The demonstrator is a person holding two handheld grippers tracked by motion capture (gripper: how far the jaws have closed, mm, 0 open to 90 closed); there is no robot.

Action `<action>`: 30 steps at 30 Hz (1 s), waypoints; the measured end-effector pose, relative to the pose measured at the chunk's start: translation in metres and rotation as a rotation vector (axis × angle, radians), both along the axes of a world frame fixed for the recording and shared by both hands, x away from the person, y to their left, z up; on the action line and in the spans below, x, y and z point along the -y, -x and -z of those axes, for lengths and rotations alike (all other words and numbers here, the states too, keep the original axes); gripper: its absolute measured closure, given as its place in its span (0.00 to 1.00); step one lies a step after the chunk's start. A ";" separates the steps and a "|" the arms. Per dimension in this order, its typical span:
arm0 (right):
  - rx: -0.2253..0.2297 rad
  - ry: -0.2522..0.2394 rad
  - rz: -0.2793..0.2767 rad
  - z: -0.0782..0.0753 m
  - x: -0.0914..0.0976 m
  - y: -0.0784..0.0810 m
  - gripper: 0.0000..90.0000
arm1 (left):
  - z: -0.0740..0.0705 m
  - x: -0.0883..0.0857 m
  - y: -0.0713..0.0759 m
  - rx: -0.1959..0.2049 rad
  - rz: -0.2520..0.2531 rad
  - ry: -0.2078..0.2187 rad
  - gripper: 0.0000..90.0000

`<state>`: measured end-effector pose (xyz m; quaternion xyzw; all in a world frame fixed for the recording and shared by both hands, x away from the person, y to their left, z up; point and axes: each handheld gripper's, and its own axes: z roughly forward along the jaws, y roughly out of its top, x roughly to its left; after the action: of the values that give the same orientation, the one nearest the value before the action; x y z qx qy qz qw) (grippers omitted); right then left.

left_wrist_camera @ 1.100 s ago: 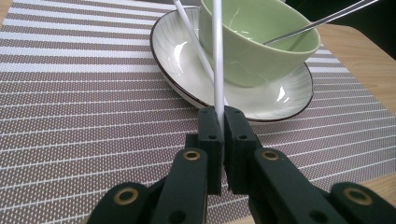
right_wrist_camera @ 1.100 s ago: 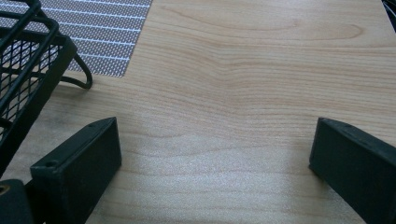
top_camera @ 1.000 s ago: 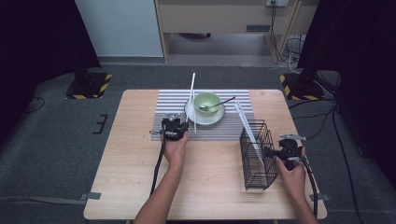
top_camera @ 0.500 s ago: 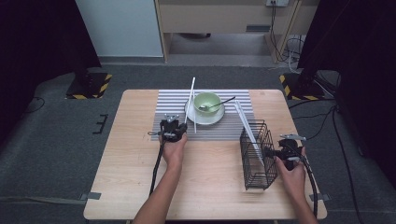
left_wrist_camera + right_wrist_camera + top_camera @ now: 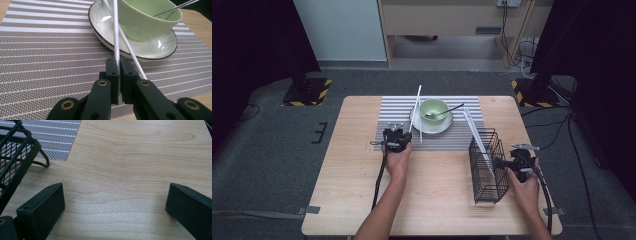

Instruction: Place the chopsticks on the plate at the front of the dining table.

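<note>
My left gripper is shut on the near end of a white chopstick. That chopstick rises across the white plate beside the green bowl. A second white chopstick lies slanted over the plate's rim and passes beside my right-hand jaw. A metal spoon rests in the bowl. My right gripper is open above bare wood, just right of the black wire basket.
Plate and bowl stand on a grey striped placemat at the back middle of the wooden table. White chopsticks lean out of the basket's far end. Cables trail from both grippers toward the front edge.
</note>
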<state>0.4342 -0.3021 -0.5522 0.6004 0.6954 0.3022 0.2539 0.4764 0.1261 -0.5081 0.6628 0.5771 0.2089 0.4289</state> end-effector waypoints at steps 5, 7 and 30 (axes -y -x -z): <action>0.000 0.000 0.000 0.000 0.000 0.000 0.03 | 0.004 -0.002 0.000 -0.012 -0.006 0.004 0.96; 0.000 0.000 0.000 0.000 0.000 0.000 0.03 | 0.007 -0.003 0.000 -0.025 -0.007 0.026 0.96; 0.000 0.000 0.000 0.000 0.000 0.000 0.03 | 0.012 -0.004 0.003 -0.031 -0.036 0.045 0.96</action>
<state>0.4341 -0.3020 -0.5522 0.6006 0.6953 0.3022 0.2539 0.4732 0.1303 -0.5204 0.6456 0.6000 0.1934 0.4309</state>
